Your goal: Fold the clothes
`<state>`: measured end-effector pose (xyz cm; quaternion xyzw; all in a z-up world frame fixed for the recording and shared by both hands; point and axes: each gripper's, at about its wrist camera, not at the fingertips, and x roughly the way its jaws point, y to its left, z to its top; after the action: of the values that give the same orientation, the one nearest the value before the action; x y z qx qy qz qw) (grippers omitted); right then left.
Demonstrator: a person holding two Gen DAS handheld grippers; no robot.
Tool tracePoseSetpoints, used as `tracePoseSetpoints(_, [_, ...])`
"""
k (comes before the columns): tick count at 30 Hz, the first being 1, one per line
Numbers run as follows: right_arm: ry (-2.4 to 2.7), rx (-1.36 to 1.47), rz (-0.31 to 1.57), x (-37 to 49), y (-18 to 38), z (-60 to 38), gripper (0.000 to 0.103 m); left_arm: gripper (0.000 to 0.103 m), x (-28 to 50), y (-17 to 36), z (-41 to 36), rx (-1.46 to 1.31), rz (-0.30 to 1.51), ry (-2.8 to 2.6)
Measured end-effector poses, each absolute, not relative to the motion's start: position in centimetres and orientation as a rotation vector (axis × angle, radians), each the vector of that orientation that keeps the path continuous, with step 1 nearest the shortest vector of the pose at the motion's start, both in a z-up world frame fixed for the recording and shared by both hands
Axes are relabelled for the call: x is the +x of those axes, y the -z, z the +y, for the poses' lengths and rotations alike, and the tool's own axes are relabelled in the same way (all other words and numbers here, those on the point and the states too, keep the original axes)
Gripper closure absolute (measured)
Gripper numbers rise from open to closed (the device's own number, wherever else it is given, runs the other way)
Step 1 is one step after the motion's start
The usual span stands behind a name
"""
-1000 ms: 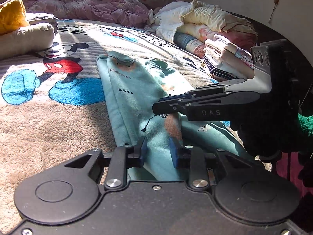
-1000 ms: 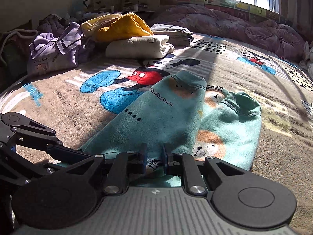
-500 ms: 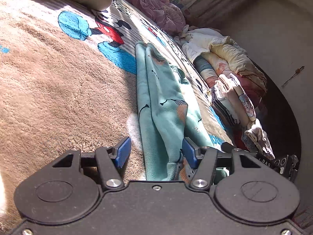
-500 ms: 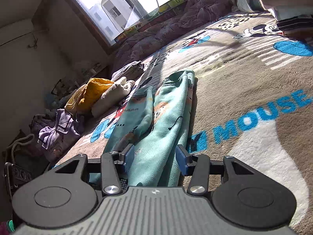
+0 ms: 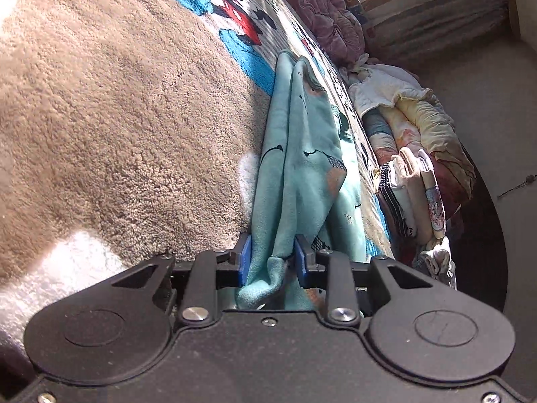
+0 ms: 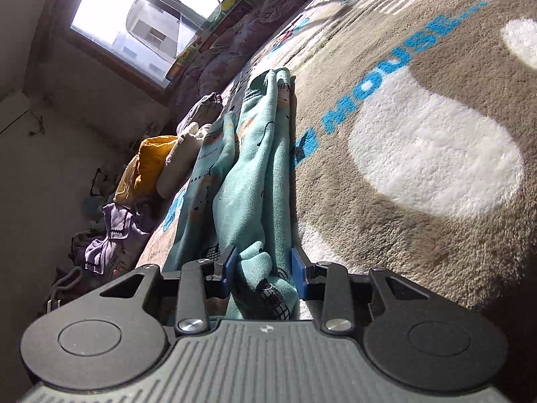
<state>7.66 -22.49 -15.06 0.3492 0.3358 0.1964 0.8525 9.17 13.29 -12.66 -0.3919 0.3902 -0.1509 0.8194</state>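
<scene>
My left tongs (image 5: 272,258) have just been closing, and a bunched fold of the teal printed garment (image 5: 302,154) sits between the blue pads (image 5: 244,258). The pads look pressed into the fleece on both sides, so I record a grip on the near edge of the cloth, jaws narrowed but not fully together.

My right tongs (image 6: 263,268) have likewise just been closing. A gathered lump of the same garment (image 6: 255,168) lies between their pads (image 6: 298,272). The left pad touches the fabric; a slim gap seems to show beside the right pad, so I judge the hold taken but less certain than on the left.

Both tongs are rolled well over, so the bed surface stands steeply tilted in each view.

The relation that matters: the garment lies on the plush cartoon blanket (image 5: 117,117) with its long axis running straight away from both tongs toward the window (image 6: 134,16) end of the bed. Each tongs holds the near end, and the far end rests on the blanket. Neither hand is plainly nearer; they hold adjacent points on the same near edge.

Judgement: carrying the near end forward along that axis would double the garment over.

Further out, stacked folded laundry (image 5: 412,194) lies on the left tongs' view's right side, and a yellow item (image 6: 147,164) and a purple garment (image 6: 110,235) lie in the right view's left side.
</scene>
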Motion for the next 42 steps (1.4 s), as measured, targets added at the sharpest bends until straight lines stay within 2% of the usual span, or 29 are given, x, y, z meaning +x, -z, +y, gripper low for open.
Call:
tracePoseSetpoints(6, [-0.42,0.667,0.688,7.5,14.6,-21.7,0.071,0.074,9.1,12.7,13.4,-0.809,0.81,0.355])
tracePoseSetpoints(8, [-0.446,0.715,0.65,6.9,13.8,-22.7,0.065,0.064,8.5,11.4,13.7,-0.752,0.775,0.385])
tracePoseSetpoints(9, [-0.458,0.679,0.622,6.4,13.0,-23.0,0.065,0.052,7.9,10.4,13.7,-0.691,0.738,0.403])
tracePoseSetpoints(10, [-0.469,0.633,0.593,6.0,12.1,-23.2,0.063,0.046,7.0,9.3,13.5,-0.596,0.685,0.427])
tracePoseSetpoints(11, [-0.476,0.576,0.573,5.7,11.4,-23.2,0.058,0.044,6.0,8.2,13.1,-0.492,0.634,0.451])
tracePoseSetpoints(13, [-0.511,0.358,0.513,4.5,9.5,-22.9,0.053,0.03,4.2,7.1,11.9,-0.24,0.562,0.48])
tracePoseSetpoints(14, [-0.518,0.25,0.491,3.8,9.0,-22.4,0.049,0.03,3.2,7.2,11.1,-0.108,0.539,0.486])
tracePoseSetpoints(18, [-0.531,-0.14,0.454,1.4,9.0,-20.1,0.049,0.03,0.1,9.0,8.4,0.344,0.494,0.476])
tracePoseSetpoints(21, [-0.535,-0.329,0.479,0.6,10.1,-18.2,0.049,0.03,-0.1,11.4,6.8,0.587,0.493,0.451])
tracePoseSetpoints(25, [-0.511,-0.542,0.456,-0.3,12.0,-16.1,0.048,0.027,-0.1,13.6,4.8,0.86,0.405,0.429])
tracePoseSetpoints(38, [-0.43,-0.859,0.204,-0.9,14.2,-13.2,0.041,0.027,0.9,15.5,3.1,1.091,0.188,0.365])
tracePoseSetpoints(42, [-0.433,-0.931,0.196,-1.9,14.3,-13.2,0.042,0.028,-0.2,15.6,3.2,1.121,0.166,0.358])
